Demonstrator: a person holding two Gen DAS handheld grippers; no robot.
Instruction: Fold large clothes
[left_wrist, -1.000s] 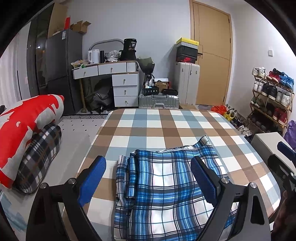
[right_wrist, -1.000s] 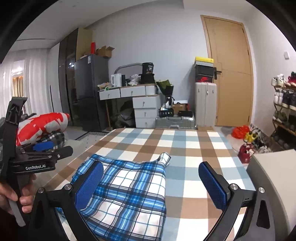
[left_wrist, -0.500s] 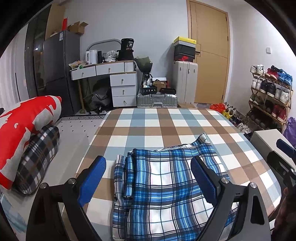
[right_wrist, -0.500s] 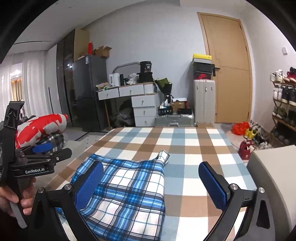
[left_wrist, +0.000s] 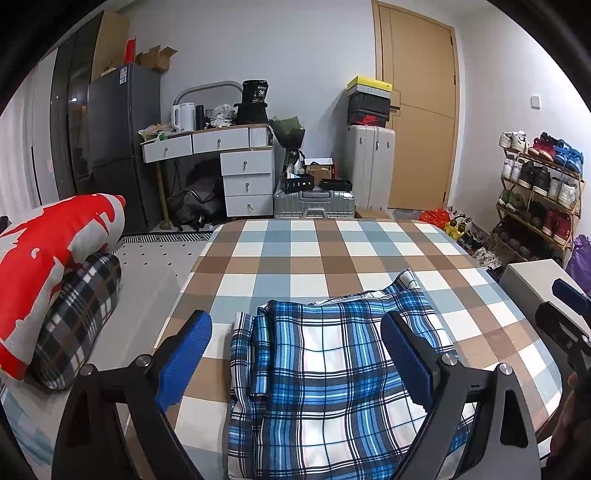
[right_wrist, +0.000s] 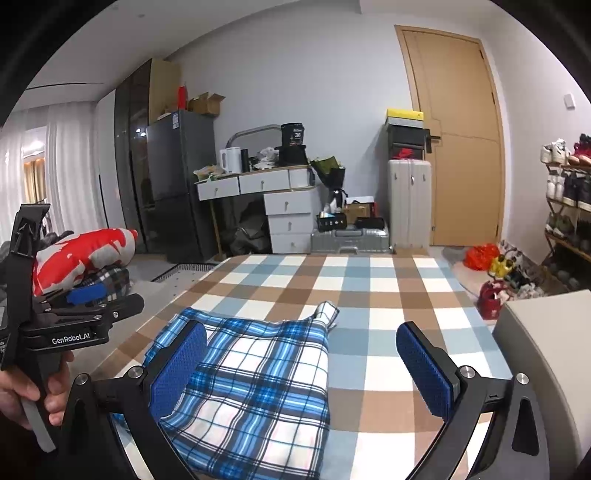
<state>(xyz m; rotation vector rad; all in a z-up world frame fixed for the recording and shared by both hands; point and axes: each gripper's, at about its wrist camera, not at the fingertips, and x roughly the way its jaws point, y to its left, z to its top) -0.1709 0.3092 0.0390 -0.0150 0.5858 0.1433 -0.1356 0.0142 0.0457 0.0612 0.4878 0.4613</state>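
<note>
The blue plaid garment (left_wrist: 332, 373) lies folded on the checked surface (left_wrist: 332, 258), at its near edge, its long axis running from the cameras toward the far door (left_wrist: 421, 110), with 1 narrow white-trimmed corner pointing away at its far right. The left wrist view shows it head-on, between the left gripper (left_wrist: 295, 360) and its 2 blue pads, with a stack of folded edges along the garment's left side; the jaws stand wide apart and clamp nothing. That view also shows the right gripper (left_wrist: 565, 314) only as a dark piece with a blue tip at the right edge, beside a pale box (left_wrist: 528, 273). The right wrist view shows the garment off to the left, its left part behind the left pad, while the right pad hangs over bare checks; the right gripper (right_wrist: 301, 363) has its jaws wide apart too, empty. Only this view shows the left gripper (right_wrist: 74, 314) from the side, held in a hand (right_wrist: 22, 387) whose fingers wrap its grip. A red and grey cushion (left_wrist: 44, 266) rests on a dark plaid cushion (left_wrist: 77, 317) to the left. On the far floor, an open silver suitcase (left_wrist: 314, 201) holds small dark boxes, and the shoe rack (left_wrist: 535, 192) on the right carries rows of shoes.
</note>
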